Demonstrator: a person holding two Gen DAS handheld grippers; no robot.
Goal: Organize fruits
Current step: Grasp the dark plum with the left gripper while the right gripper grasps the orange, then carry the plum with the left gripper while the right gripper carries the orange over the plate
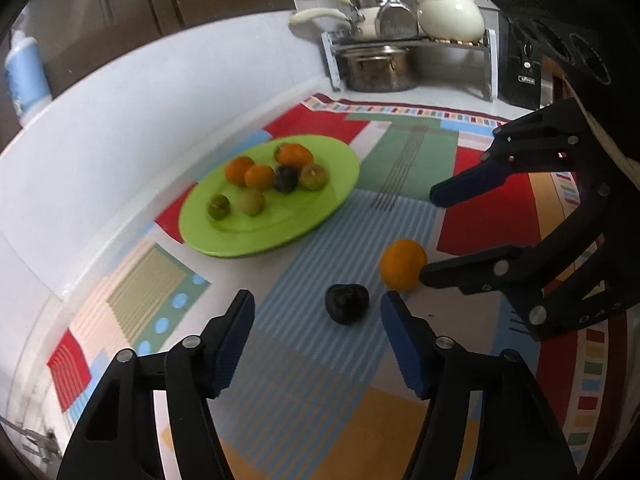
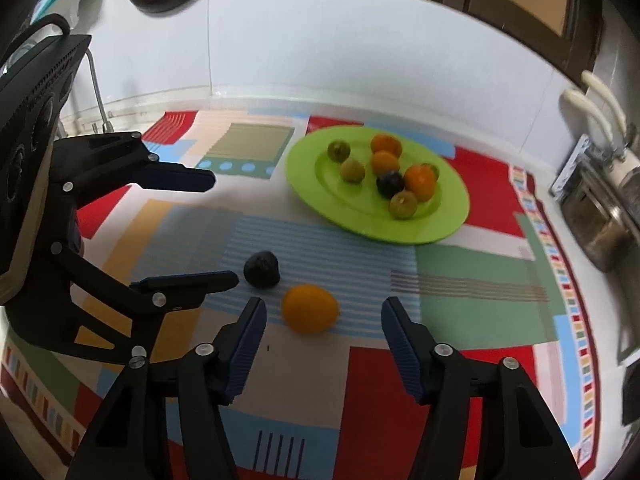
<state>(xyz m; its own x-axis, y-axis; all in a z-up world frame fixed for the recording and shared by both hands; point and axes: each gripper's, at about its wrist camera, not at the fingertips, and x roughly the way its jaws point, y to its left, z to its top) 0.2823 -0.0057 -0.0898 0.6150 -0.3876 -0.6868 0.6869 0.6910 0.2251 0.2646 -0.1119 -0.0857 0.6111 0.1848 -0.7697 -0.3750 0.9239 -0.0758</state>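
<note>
Right wrist: right gripper (image 2: 323, 314) wide open around orange (image 2: 310, 308)

Bare patterned mat (image 2: 460, 280) lies open between the green plate (image 2: 448, 224) and the orange (image 2: 310, 308). The dark plum (image 2: 262, 269) sits just beside the orange at its 10 o'clock, narrowing that side. The left gripper (image 2: 222, 230) crowds the plum at 9 o'clock, while the orange's 3 o'clock side stays free.

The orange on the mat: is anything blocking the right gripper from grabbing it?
Nothing visible does. The orange lies on bare mat just ahead of the open right gripper. The dark fruit sits off to one side, beyond it.
</note>
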